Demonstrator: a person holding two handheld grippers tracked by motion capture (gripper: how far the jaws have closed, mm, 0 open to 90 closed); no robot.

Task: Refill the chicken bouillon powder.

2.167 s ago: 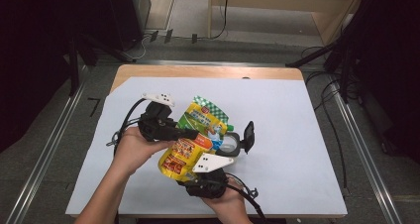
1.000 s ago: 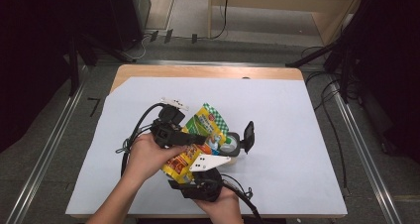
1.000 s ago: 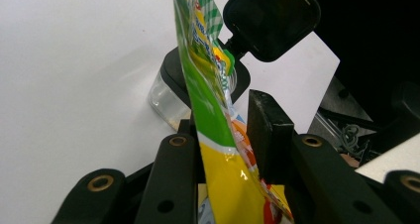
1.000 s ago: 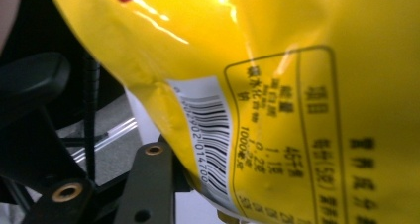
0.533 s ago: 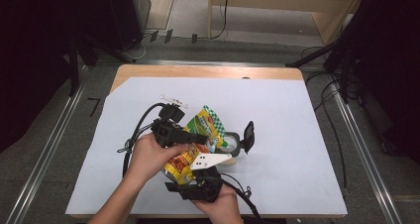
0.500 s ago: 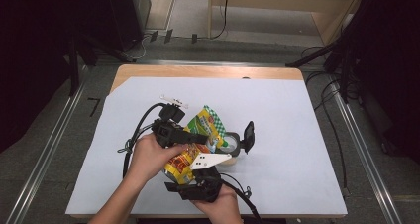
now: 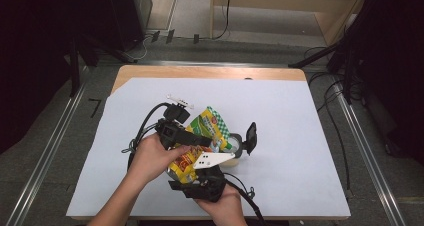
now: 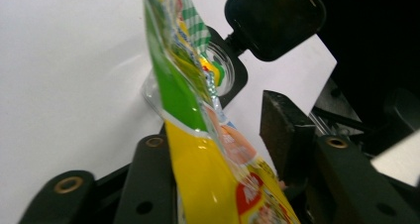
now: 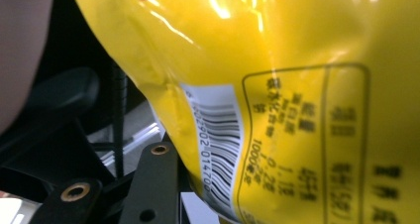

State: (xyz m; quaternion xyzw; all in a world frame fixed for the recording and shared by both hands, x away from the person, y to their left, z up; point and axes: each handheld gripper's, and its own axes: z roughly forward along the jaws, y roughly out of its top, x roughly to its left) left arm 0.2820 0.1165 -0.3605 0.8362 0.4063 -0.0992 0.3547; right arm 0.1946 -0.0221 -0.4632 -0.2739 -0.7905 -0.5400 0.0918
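Left gripper (image 7: pixel 197 141) jaws just opening, straddled snack bag (image 7: pixel 200 146) unclamped; right gripper (image 7: pixel 210 168) grip unclear. Bag risked slipping onto table (image 7: pixel 300 136).

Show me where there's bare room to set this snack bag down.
Free: the white sheet right of the black stand, toward the right rail, and the far strip by the wooden edge. Crowded: near-centre, where both hand-held grippers, cables and the snack bag bunch up.
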